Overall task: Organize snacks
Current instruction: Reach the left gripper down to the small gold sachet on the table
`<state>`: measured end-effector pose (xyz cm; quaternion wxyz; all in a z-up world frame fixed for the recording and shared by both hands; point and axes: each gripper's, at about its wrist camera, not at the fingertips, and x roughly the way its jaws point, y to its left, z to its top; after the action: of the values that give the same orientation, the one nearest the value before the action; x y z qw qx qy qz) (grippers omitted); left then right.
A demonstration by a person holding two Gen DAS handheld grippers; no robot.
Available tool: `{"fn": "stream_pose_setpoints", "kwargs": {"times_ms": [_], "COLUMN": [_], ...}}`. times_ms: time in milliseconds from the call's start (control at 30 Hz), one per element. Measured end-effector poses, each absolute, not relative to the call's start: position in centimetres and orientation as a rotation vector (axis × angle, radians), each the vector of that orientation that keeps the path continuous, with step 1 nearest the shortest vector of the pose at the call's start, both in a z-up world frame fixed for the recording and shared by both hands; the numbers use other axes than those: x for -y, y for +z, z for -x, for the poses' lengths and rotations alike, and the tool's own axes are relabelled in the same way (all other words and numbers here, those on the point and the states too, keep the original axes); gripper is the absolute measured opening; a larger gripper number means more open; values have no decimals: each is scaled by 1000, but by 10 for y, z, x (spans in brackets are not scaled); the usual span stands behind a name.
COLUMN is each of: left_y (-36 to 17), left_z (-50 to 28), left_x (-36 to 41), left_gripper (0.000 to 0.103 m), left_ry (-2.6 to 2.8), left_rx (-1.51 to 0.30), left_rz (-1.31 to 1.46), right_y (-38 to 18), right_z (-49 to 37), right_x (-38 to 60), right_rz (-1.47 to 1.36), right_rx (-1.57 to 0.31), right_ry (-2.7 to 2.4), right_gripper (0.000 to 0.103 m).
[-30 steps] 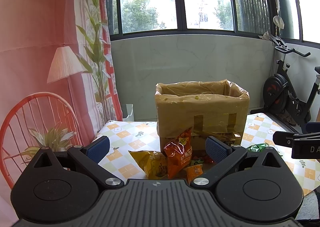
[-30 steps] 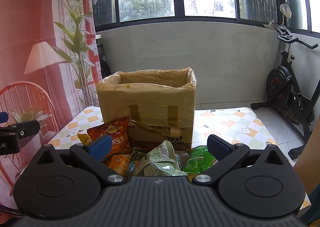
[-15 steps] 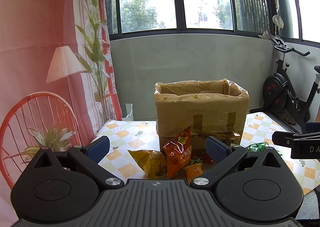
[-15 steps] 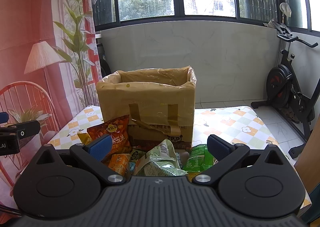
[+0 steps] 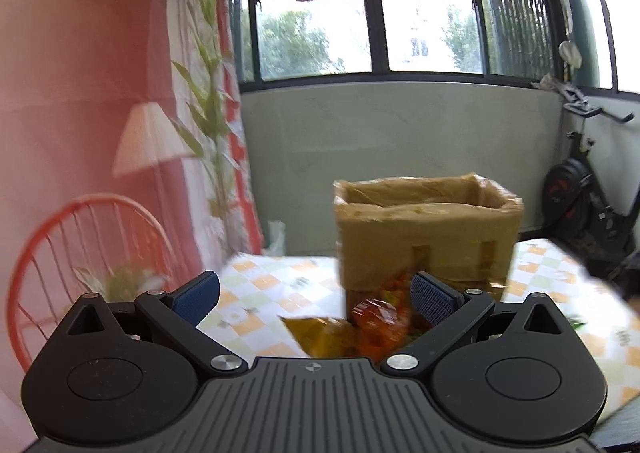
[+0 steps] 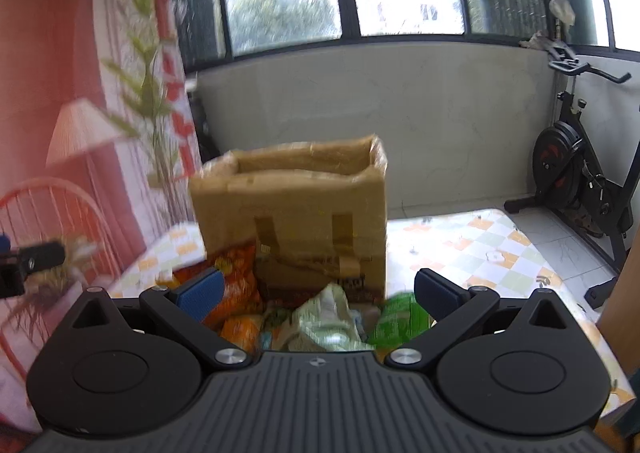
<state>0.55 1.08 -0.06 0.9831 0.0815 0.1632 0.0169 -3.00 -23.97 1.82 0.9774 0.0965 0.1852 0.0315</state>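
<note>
- Gripper on the left [image 5: 314, 295]: fingers spread wide, nothing between the two blue pads [image 5: 197, 295]; it hangs above the near edge of the table [image 5: 280, 295], which has a checkered cloth.
- One cardboard box [image 5: 426, 231], open at the top and lined with plastic, stands upright on the table toward its far edge, right of centre in the left wrist view.
- Snack packets lie in a loose heap on the table against the near face of the box. The left wrist view shows two clearly: one yellow packet [image 5: 316, 335] at the left of the heap and one orange packet [image 5: 378, 323] just beside it, touching the box front. Both are blurred.
- The right wrist view shows the same box [image 6: 292, 217] and more of the heap: one large orange packet [image 6: 236, 273] leaning on the box's left corner, one small orange packet [image 6: 239, 329] nearer the table's near edge, one pale green crumpled packet [image 6: 326, 317] in the middle, one bright green packet [image 6: 398, 317] at the right. Smaller items between them are too blurred to count.
- Gripper on the right [image 6: 318, 295]: fingers also spread apart, holding nothing, poised above the heap.
- One exercise bike [image 6: 580, 169] stands on the floor beyond the table's right edge.
</note>
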Motion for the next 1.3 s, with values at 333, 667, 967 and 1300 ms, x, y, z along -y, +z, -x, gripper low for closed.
{"fn": "stream_pose_setpoints", "kwargs": {"times_ms": [333,667,967,1300], "left_y": [-35,-69,-89,-109], "left_z": [-45,-72,-89,-98], "left_x": [-49,-58,-46,-35], "left_gripper": [102,102,100,88], "left_ry": [107,116,78,-20], "left_rx": [-402,-470,-523,-594], "left_rz": [-118,-95,-70,-71], "right_y": [-25,-73,-104,-121], "right_z": [4,-42,-73,-79], "right_x": [255,248,236,235], "right_rz": [-187,-164,-149,-220], "right_rx": [-309,-508,-602,-659], "right_ry": [7,108,192,254], "right_gripper": [103,103,100,86]}}
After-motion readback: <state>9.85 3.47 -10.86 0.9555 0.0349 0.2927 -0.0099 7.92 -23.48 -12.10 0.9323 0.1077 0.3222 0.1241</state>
